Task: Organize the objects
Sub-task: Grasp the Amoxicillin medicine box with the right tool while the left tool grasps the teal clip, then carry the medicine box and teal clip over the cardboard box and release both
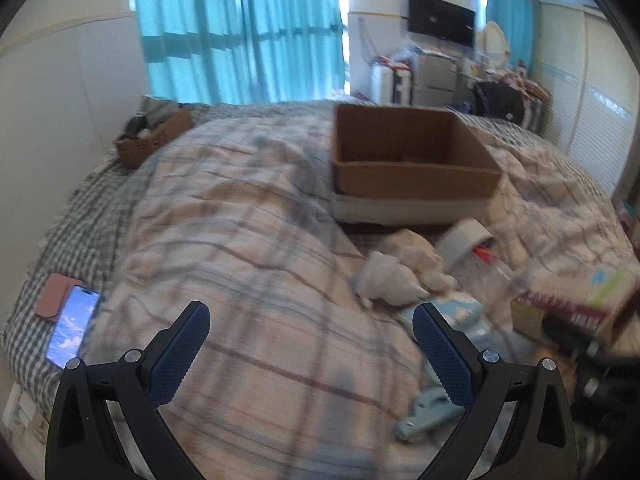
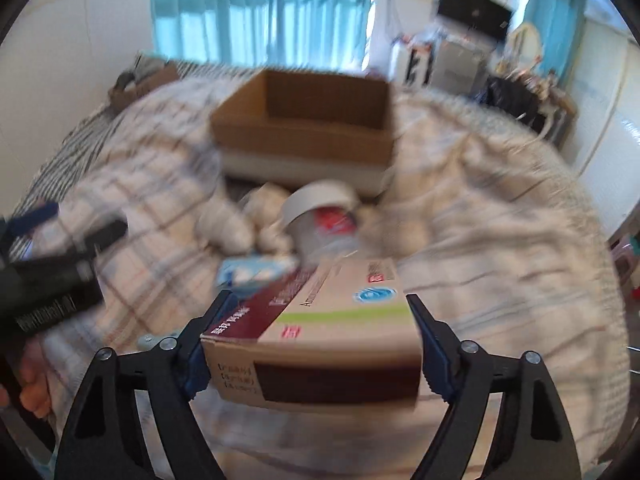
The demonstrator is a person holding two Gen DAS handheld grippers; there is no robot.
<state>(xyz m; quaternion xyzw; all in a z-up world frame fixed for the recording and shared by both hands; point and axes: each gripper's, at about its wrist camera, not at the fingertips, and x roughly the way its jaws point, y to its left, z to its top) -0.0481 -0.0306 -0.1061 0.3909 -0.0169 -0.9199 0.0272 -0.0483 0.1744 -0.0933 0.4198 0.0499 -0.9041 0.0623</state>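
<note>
My right gripper [image 2: 316, 304] is shut on a beige and maroon carton [image 2: 336, 320] and holds it above the plaid quilt [image 2: 480, 248]; the carton also shows at the right of the left wrist view [image 1: 576, 300]. An open cardboard box [image 2: 308, 128] stands further back on the bed, also in the left wrist view [image 1: 408, 160]. In front of it lie a tape roll [image 2: 316, 200], crumpled white tissues [image 1: 396, 272], a clear bottle [image 1: 488, 272] and a light blue packet [image 2: 252, 272]. My left gripper [image 1: 312, 316] is open and empty above the quilt, left of this pile.
A phone [image 1: 72, 324] and a brown card [image 1: 56, 296] lie at the bed's left edge. A small brown box [image 1: 152, 136] of items sits at the far left corner. A light blue stapler-like tool [image 1: 428, 416] lies near my left gripper. Cluttered furniture [image 1: 440, 76] stands beyond the bed.
</note>
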